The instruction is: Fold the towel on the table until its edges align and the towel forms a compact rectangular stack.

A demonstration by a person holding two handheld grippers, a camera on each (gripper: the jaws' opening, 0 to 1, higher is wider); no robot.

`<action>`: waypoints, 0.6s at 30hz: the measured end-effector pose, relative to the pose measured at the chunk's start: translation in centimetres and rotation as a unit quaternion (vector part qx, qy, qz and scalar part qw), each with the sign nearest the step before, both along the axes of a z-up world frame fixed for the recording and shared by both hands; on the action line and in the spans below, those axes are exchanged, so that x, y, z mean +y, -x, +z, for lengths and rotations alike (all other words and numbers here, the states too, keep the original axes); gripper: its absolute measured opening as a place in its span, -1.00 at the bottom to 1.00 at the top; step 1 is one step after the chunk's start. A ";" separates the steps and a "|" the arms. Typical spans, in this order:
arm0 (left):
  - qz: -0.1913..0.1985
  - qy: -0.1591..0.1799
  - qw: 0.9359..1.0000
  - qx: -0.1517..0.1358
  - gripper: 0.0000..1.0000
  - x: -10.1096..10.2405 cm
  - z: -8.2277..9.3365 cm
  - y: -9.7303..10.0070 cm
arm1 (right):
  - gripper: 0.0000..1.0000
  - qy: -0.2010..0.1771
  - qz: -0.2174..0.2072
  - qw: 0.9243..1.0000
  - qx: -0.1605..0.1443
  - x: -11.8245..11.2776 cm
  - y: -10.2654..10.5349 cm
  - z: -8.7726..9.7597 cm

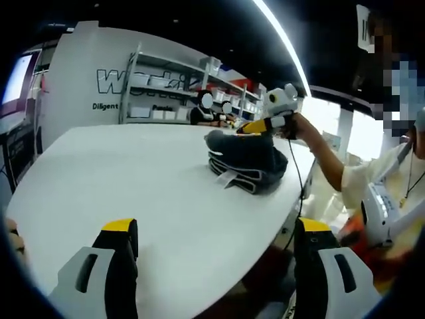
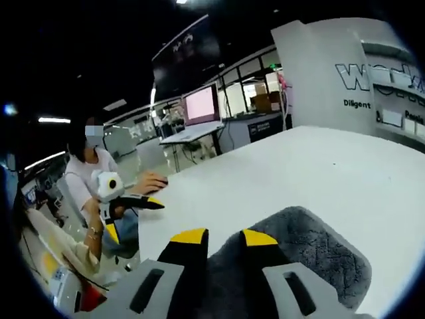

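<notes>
- We saw the towel lying as a dark, bunched, already layered stack near the far edge of the white surface, with a pale label poking out of its near side.
- The right tool rested on top of the towel; in its own view its jaws stood a little apart with grey cloth between and beyond them, so we judged it closed on the towel, though the actual pinch was not clear.
- The left tool stood wide open, holding nothing, well apart from the towel with bare surface between.
- We judged the right tool nearer, so the next fold turned on it.
- The towel's long axis and whether its edges lined up were hard to make out; its far side was hidden behind the right tool.
</notes>
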State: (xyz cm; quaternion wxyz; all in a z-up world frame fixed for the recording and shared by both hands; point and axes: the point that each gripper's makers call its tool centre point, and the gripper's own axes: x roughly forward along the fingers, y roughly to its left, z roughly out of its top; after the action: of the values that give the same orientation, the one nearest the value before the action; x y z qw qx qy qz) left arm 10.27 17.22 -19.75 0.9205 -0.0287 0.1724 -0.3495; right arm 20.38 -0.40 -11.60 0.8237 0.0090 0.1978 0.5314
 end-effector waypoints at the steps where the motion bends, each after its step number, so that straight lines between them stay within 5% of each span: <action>1: -0.002 -0.001 1.000 0.000 0.93 -0.2 0.1 0.0 | -0.53 0.000 -0.004 1.000 -0.006 -0.4 0.0 0.2; 10: -0.014 -0.012 1.000 -0.008 0.91 -2.1 1.0 -0.3 | 0.01 0.008 -0.041 0.997 -0.069 -4.2 0.5 1.4; 15: -0.016 -0.010 1.000 -0.008 0.89 -3.4 1.6 -0.9 | 0.67 0.033 -0.059 0.990 -0.122 -6.5 1.3 1.4; 18: -0.020 -0.008 1.000 -0.008 0.88 -4.3 1.8 -1.2 | 0.73 0.047 -0.072 0.987 -0.136 -8.0 1.9 1.0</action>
State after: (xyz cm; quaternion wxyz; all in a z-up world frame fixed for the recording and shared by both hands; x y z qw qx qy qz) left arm 11.49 12.95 -17.97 0.9148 -0.0152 0.1688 -0.3668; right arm 18.45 -8.39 -10.56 0.8785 -0.0877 0.1077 0.4571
